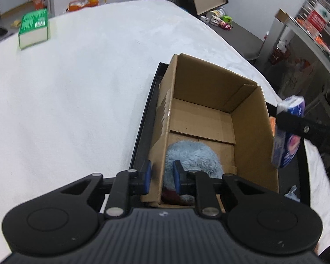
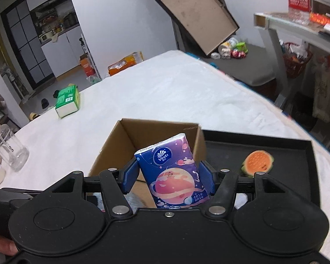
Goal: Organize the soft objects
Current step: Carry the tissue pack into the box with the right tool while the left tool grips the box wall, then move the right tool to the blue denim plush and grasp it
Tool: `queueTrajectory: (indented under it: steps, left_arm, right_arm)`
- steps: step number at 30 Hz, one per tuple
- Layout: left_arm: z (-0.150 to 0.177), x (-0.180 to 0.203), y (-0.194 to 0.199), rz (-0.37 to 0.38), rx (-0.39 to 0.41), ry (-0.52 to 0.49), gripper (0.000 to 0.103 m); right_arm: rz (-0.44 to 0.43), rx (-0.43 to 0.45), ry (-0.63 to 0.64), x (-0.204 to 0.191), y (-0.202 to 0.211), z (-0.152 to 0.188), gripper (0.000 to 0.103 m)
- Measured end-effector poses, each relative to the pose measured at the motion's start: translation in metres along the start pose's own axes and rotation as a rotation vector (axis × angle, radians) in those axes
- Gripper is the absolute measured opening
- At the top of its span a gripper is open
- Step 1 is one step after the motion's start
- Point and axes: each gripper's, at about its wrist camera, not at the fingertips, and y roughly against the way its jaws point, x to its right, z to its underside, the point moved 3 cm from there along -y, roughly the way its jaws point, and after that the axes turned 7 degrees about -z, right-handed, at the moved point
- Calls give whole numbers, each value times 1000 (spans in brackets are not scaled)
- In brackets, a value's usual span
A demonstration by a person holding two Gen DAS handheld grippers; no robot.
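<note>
An open cardboard box [image 1: 250,136] stands in a black tray [image 1: 143,127] on a white cloth surface. A light blue plush toy [image 1: 193,154] lies at the near end of the box. My left gripper [image 1: 162,177] straddles the box's left wall, one blue pad outside and one inside by the plush, jaws nearly together on the wall. My right gripper [image 2: 169,173] is shut on a purple tissue pack [image 2: 173,173], held upright over the box [image 2: 112,145]. In the left wrist view that pack [image 1: 286,151] hangs past the box's right wall.
A green tissue pack [image 2: 68,101] lies far off on the white surface [image 1: 77,99]. An orange melon-slice toy [image 2: 257,161] sits in the tray [image 2: 264,149] right of the box. A glass jar [image 2: 11,151] stands at the left edge. Shelves and clutter lie beyond on the right.
</note>
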Motion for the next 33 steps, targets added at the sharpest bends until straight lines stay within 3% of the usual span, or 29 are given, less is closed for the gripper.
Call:
queueTrajectory:
  steps: [10, 14, 17, 21, 27, 33]
  left_arm:
    - [-4, -18, -9, 63, -43, 60, 22]
    - [-3, -21, -9, 92, -41, 76, 18]
    - [-2, -20, -9, 98, -32, 64, 18]
    - [-4, -22, -9, 97, -32, 60, 18]
    - [-7, -20, -6, 59, -43, 59, 23]
    - [-10, -10, 3, -12, -29, 31, 45]
  right_arm:
    - [-64, -33, 3, -33, -21, -7, 58]
    - [-93, -37, -40, -37, -29, -12, 59]
    - [-87, -30, -74, -34, -32, -14, 62]
    - [-136, -12, -117, -31, -29, -13, 77]
    - [-90, -18, -127, -18, -23, -9, 79]
    - [-45, -21, -118, -5, -6, -7, 81]
